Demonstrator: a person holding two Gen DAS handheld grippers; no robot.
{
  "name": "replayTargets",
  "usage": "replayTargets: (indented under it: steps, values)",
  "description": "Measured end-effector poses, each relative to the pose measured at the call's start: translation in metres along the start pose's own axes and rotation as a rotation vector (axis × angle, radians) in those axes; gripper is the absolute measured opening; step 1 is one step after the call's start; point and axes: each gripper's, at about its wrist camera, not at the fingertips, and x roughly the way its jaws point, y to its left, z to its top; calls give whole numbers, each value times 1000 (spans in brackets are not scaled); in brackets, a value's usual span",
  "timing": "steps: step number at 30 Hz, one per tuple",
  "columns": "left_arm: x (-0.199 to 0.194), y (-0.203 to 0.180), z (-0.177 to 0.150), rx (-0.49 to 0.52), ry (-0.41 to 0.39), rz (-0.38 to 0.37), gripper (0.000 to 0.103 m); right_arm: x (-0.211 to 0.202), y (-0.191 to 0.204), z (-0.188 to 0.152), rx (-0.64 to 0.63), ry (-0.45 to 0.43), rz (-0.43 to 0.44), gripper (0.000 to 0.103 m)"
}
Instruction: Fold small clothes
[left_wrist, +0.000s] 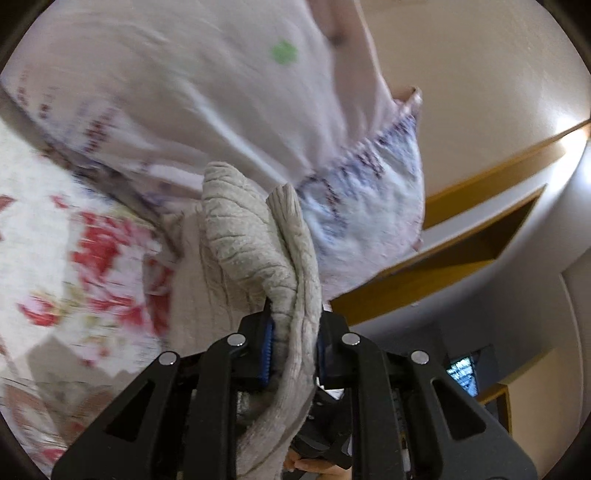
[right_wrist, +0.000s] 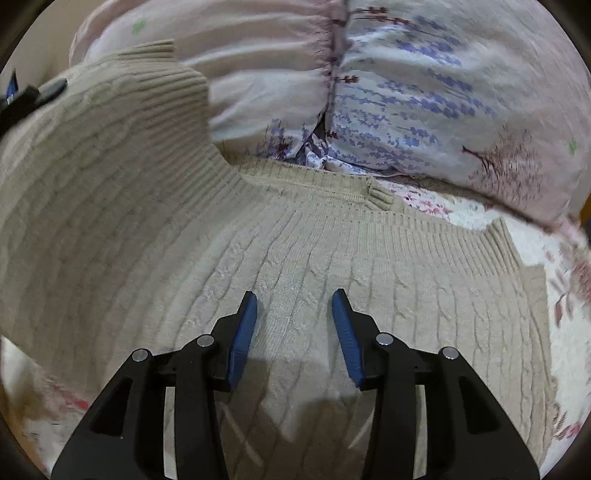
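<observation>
A beige cable-knit sweater (right_wrist: 295, 266) lies spread on a floral bedsheet (right_wrist: 569, 295). My left gripper (left_wrist: 293, 328) is shut on a bunched edge of the sweater (left_wrist: 258, 251) and holds it lifted. In the right wrist view that lifted side rises at the left, with the left gripper (right_wrist: 26, 99) at its top corner. My right gripper (right_wrist: 293, 302) is open, its blue pads (right_wrist: 242, 339) hovering just above the flat middle of the sweater. It holds nothing.
Pillows with lavender print (right_wrist: 424, 110) lie behind the sweater at the head of the bed; one also shows in the left wrist view (left_wrist: 221, 92). The bedsheet with red flowers (left_wrist: 74, 258) is at the left. A cream wall and wooden door frame (left_wrist: 461, 229) are at the right.
</observation>
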Motion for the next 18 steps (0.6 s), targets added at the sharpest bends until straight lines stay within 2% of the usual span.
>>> replayTargets:
  steps: [2, 9, 12, 18]
  values:
    - [13, -13, -5, 24, 20, -20, 16, -16, -20, 0, 76, -33, 35, 45]
    - [82, -46, -31, 57, 123, -71, 16, -65, -95, -13, 258, -110, 29, 45]
    - [116, -52, -49, 68, 171, -63, 16, -80, -130, -25, 346, -131, -5, 45]
    - [198, -40, -95, 28, 339, -6, 19, -93, -176, -43, 485, -141, 1, 45]
